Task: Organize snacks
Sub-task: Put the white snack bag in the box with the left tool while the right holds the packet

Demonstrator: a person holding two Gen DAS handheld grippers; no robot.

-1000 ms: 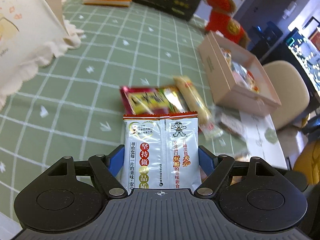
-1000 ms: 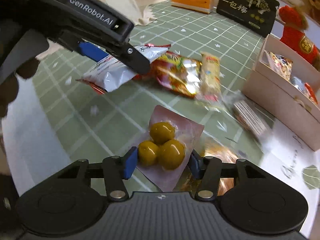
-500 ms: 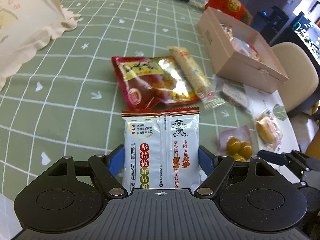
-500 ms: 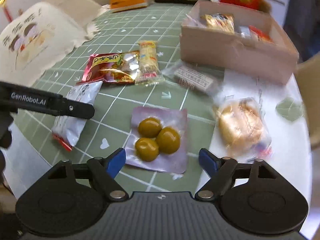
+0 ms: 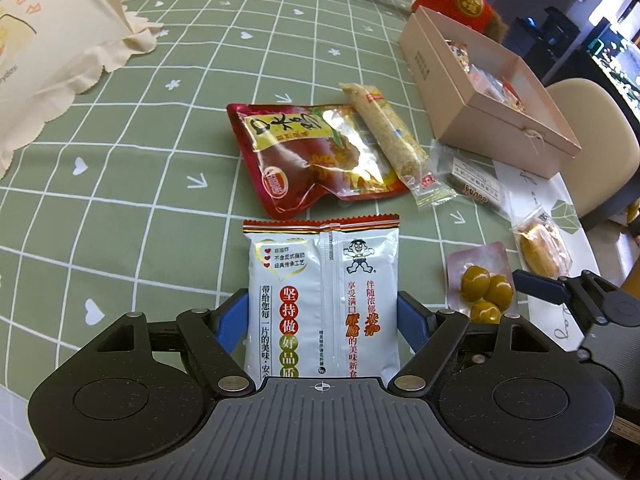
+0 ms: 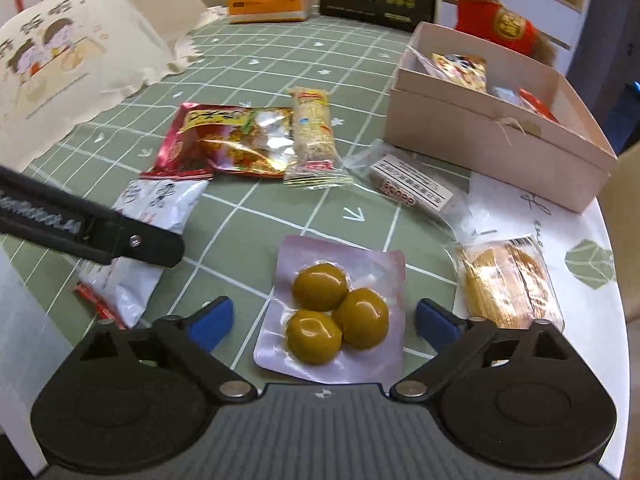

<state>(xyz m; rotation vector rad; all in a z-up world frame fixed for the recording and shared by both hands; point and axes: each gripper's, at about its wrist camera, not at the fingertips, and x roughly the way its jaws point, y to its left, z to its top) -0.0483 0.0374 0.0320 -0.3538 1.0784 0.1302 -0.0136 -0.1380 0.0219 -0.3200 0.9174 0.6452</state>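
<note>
The left gripper (image 5: 322, 316) pinches the white rice-cracker packet (image 5: 322, 296) between its blue pads, just in front of the red snack pouch (image 5: 316, 156). The right gripper (image 6: 322, 320) has just been opening; its jaws stand spread on either side of the olive pack (image 6: 336, 316), not touching it, right of that pouch and nearer the pink box (image 6: 496, 148).

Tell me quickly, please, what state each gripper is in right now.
Left gripper: shut on the white rice cracker packet.
Right gripper: open, jaws just widened; the olive pack lies between them, unpressed.
</note>
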